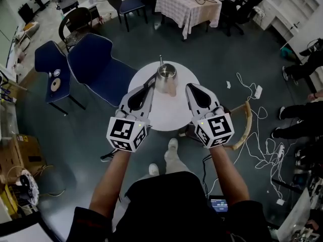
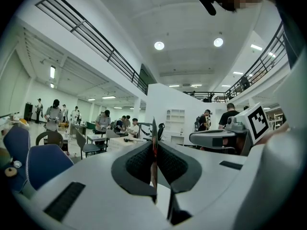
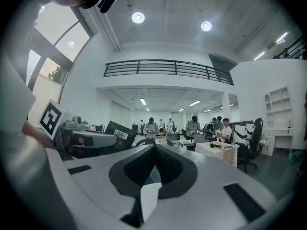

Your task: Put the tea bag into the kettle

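A metal kettle (image 1: 166, 75) with its top open stands at the far side of the round white table (image 1: 166, 116). My left gripper (image 1: 151, 81) is held above the table just left of the kettle. It is shut on a thin flat tea bag (image 2: 154, 134) that shows edge-on between the pads and sticks up past them. My right gripper (image 1: 189, 87) hovers just right of the kettle, shut, with nothing visible between its pads (image 3: 154, 163). Both grippers point level across the room, so neither gripper view shows the kettle.
Two blue chairs (image 1: 96, 64) stand left of the table. A wooden stool (image 1: 245, 125) and white cables (image 1: 255, 135) lie on the floor to the right. A cloth-covered table (image 1: 189, 4) stands far behind. Seated people's legs (image 1: 298, 120) show at the right edge.
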